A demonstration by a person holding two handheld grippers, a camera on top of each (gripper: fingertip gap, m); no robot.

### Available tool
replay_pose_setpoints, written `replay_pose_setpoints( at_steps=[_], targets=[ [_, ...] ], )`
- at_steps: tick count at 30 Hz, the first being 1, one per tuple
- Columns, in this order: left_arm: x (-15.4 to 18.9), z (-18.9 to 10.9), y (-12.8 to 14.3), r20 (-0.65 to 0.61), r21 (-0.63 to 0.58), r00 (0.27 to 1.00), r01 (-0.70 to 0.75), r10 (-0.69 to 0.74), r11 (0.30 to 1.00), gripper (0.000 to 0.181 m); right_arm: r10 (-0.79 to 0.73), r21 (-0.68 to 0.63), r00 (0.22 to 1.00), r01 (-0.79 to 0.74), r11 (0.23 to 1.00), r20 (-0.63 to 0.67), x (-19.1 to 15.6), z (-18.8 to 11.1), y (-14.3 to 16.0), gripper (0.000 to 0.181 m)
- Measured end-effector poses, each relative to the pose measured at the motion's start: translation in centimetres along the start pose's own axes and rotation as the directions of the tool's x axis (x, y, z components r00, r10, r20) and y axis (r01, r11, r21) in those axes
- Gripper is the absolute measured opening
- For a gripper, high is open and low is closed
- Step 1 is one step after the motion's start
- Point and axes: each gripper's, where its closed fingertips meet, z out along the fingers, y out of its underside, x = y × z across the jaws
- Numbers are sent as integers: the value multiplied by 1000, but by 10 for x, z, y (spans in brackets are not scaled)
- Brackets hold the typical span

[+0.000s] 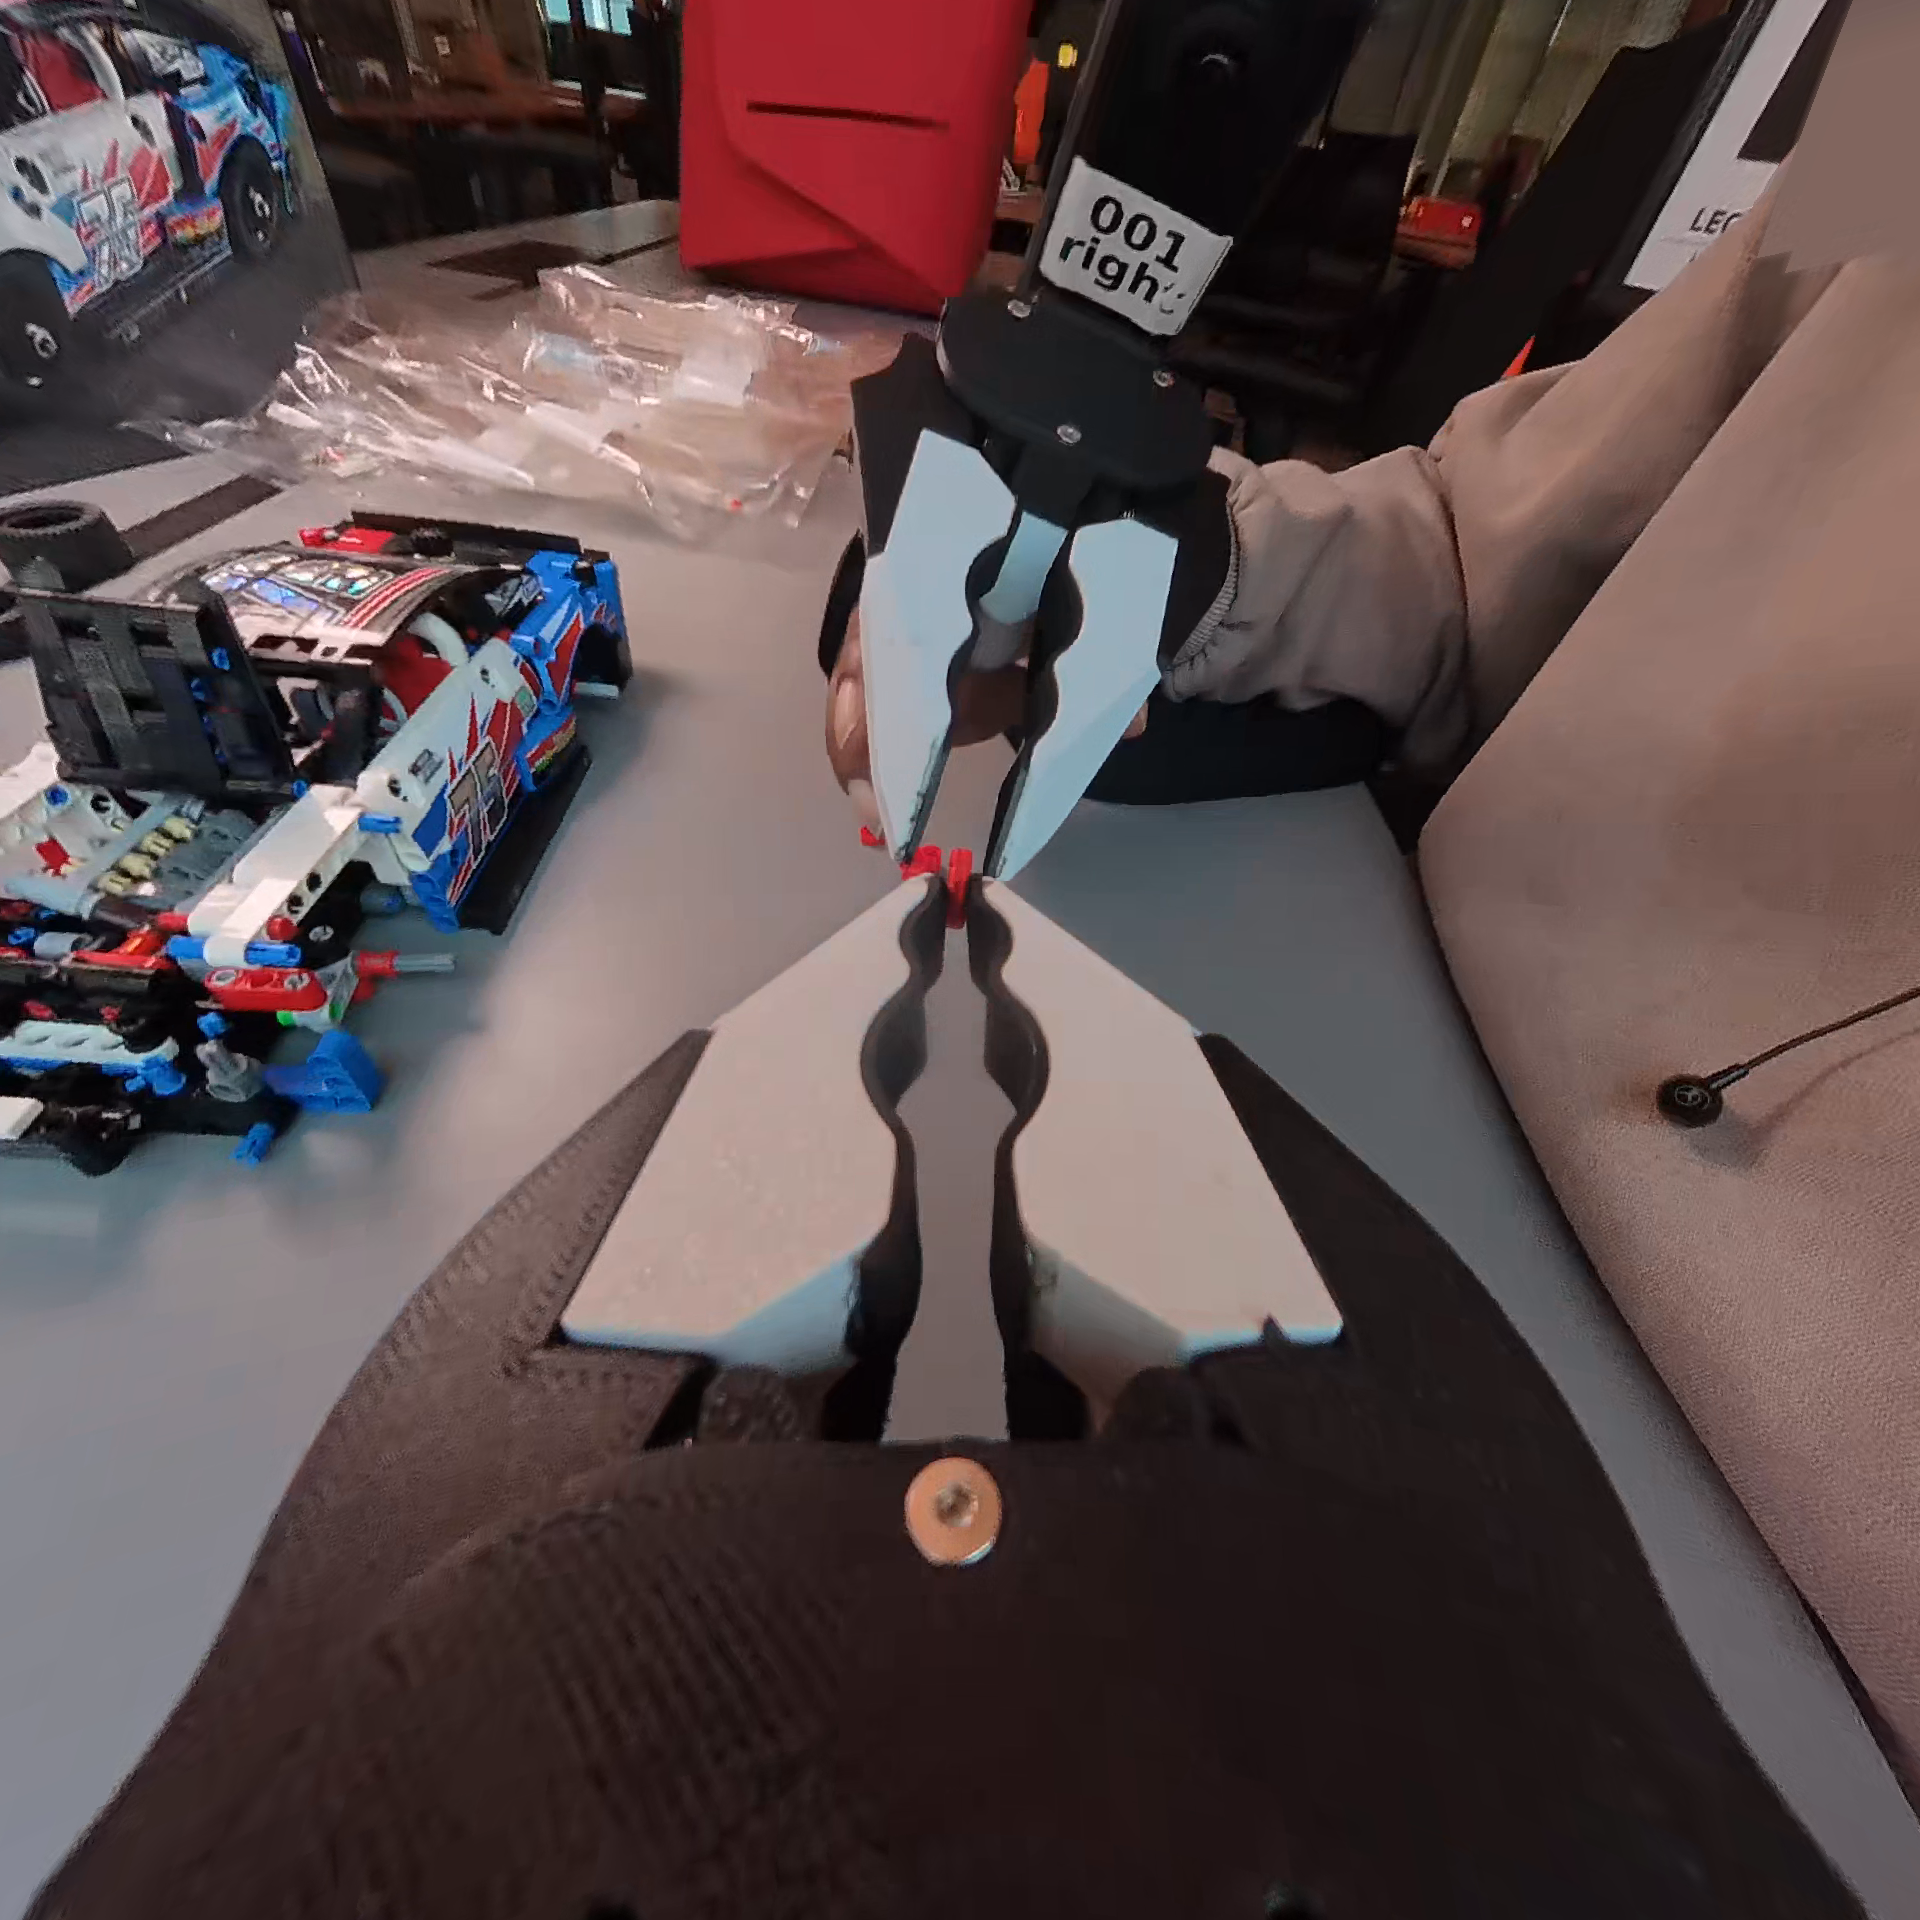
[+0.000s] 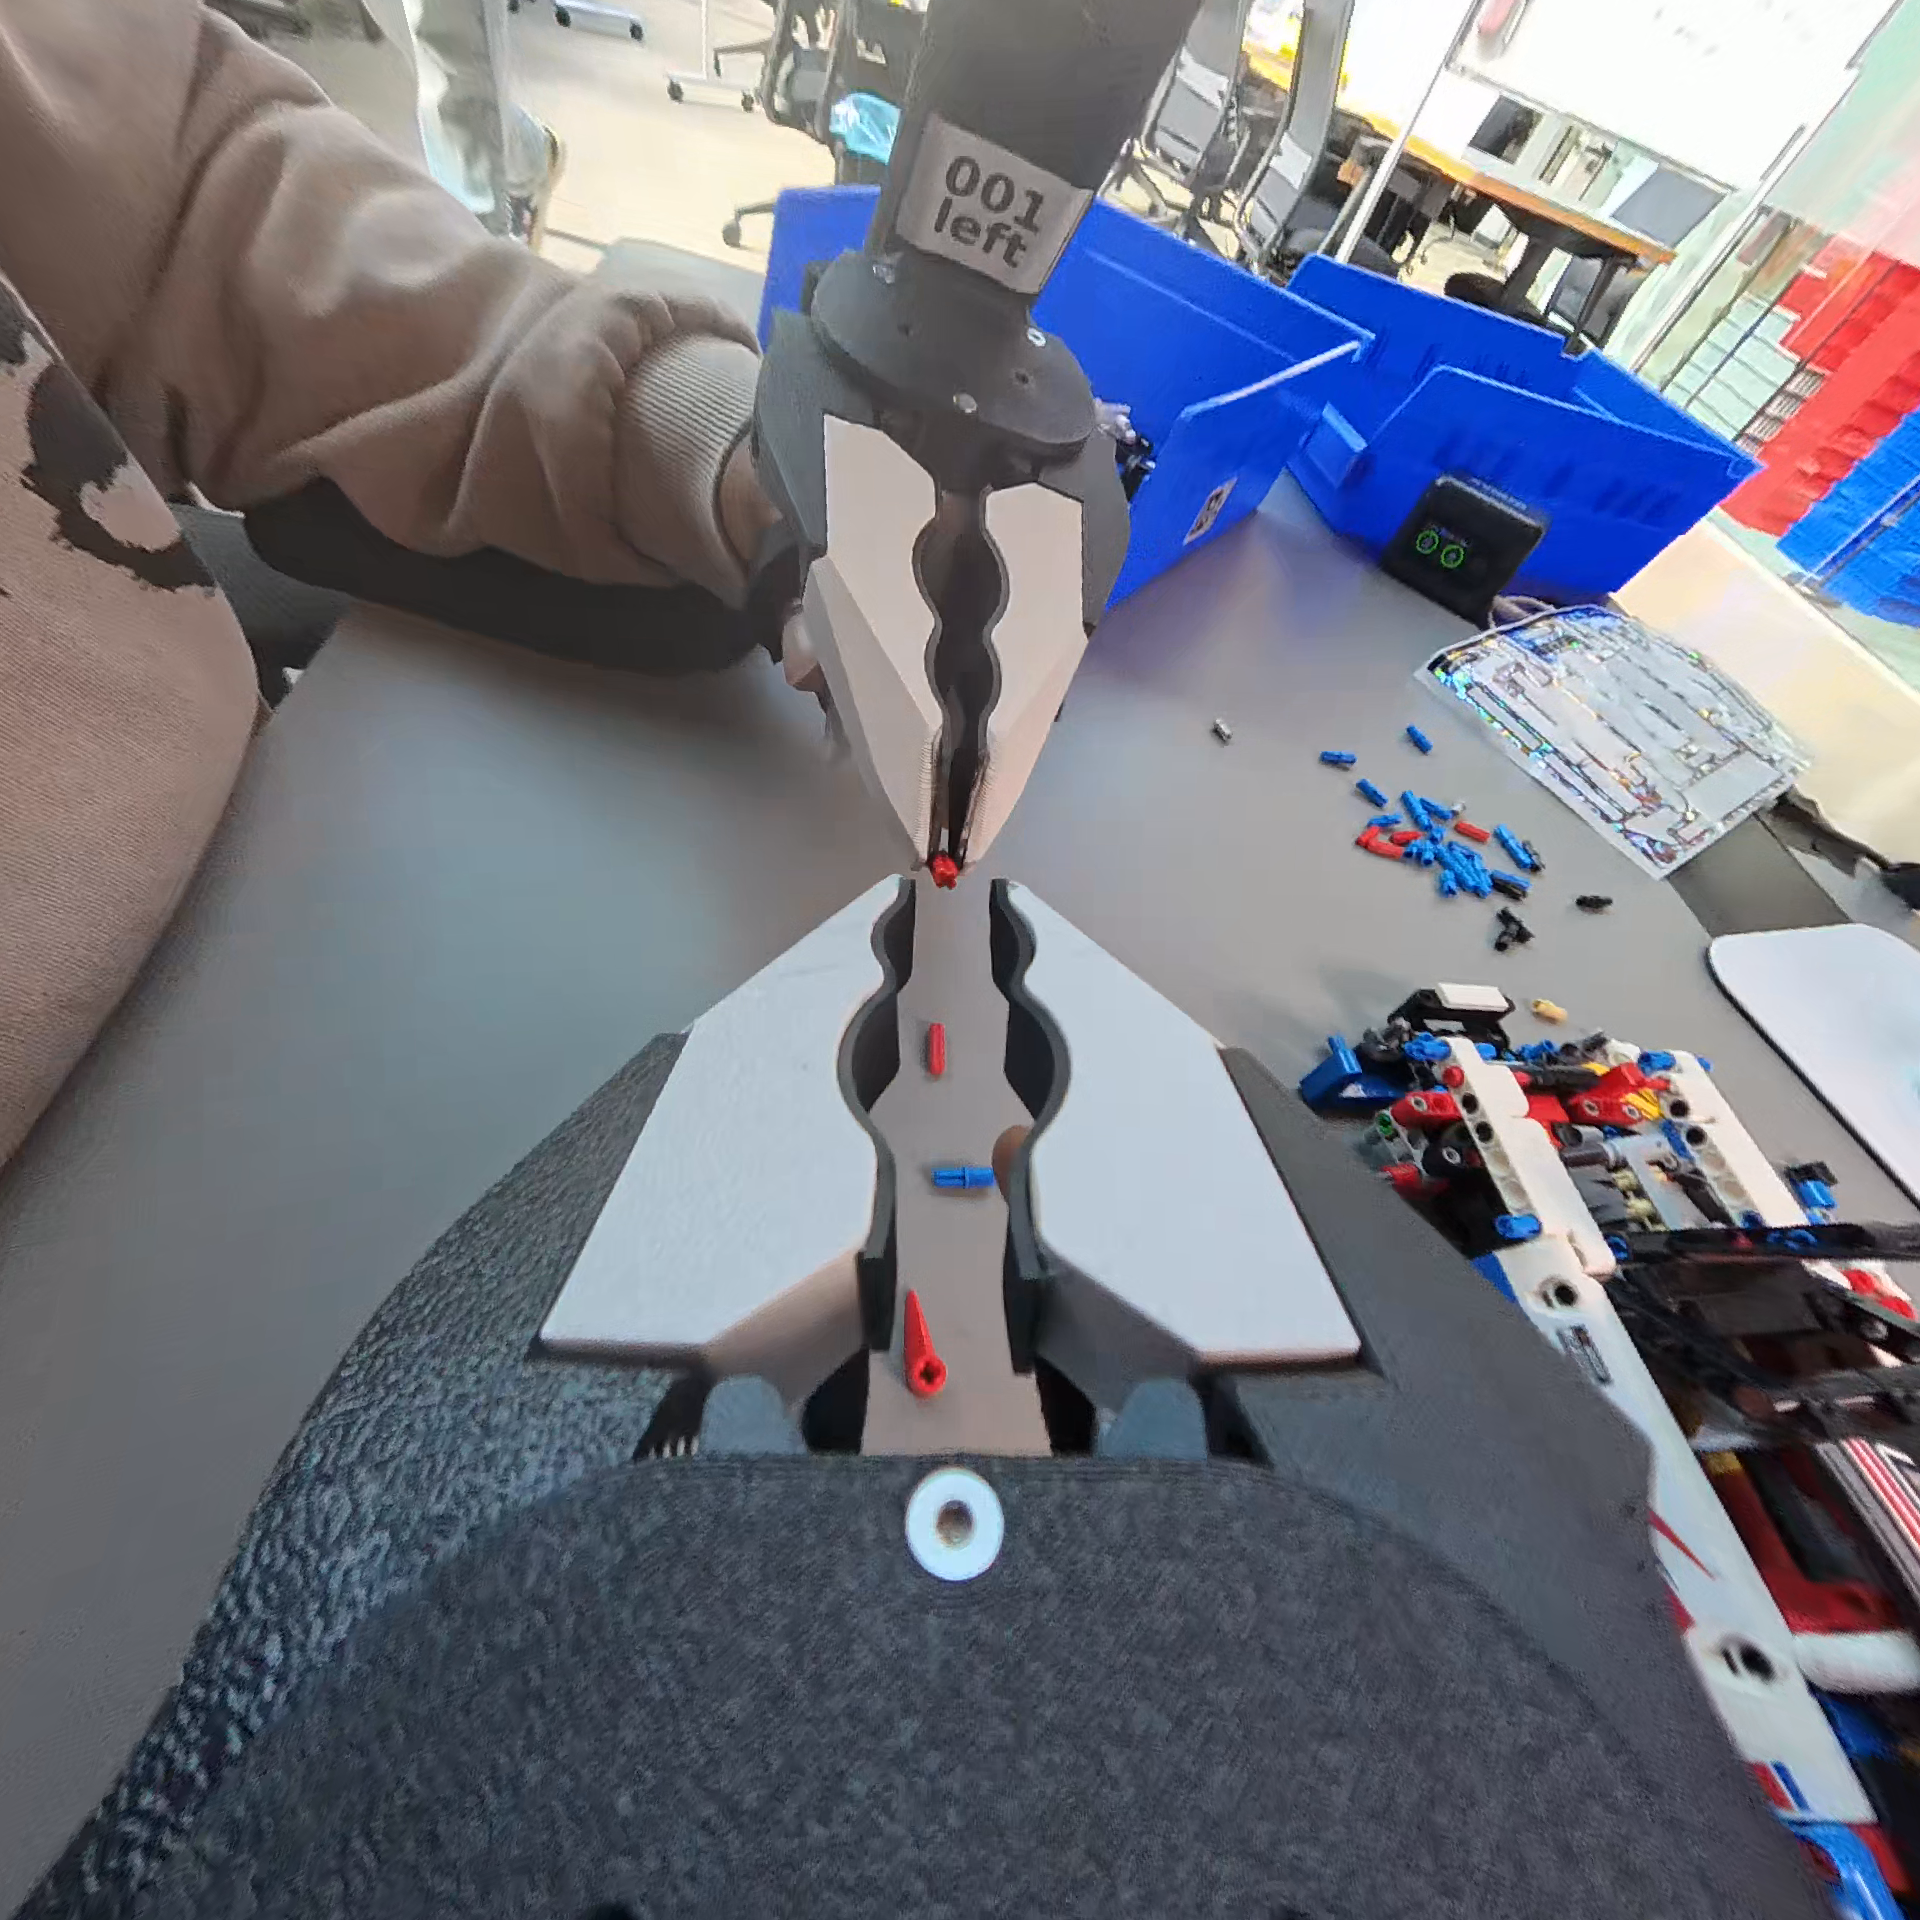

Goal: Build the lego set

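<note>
My left gripper [image 1: 954, 920] is shut on a small red lego pin [image 1: 948, 873], held at its fingertips above the grey table [image 1: 675, 1039]. In the right wrist view the left gripper [image 2: 942, 847] points at me with the red pin [image 2: 942, 869] at its tip. My right gripper [image 2: 951, 883] is open a little and meets the left one tip to tip. Its fingertips stand on either side of the pin in the left wrist view [image 1: 953, 847]. The part-built lego race car [image 1: 312, 779] lies to the left of the grippers and shows at the right in the right wrist view [image 2: 1558, 1195].
Loose red pins [image 2: 935, 1047] and a blue pin [image 2: 961, 1176] lie on the table under my right gripper. A pile of blue pins [image 2: 1455, 842], a sticker sheet [image 2: 1610, 727] and blue bins [image 2: 1455, 416] are farther off. Plastic bags [image 1: 540, 395], a red box [image 1: 842, 145] and a tyre [image 1: 52, 525] lie behind the car. From either gripper's tips it is about 20 cm to the part-built lego race car [image 1: 312, 779]. My right wrist view [image 2: 1620, 1269] looks at it from another angle.
</note>
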Motion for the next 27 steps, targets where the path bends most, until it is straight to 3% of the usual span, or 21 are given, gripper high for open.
replay_pose_setpoints(
  at_steps=[17,27],
  targets=[
    [15,4,4,-70,-19,997,13,-15,1000,1,-41,27,996,39,999,78,-17,-1,-1,3],
    [33,6,13,-259,-79,938,219,-232,973,1,-203,4,971,205,979,129,-38,-2,0,3]
  ],
)
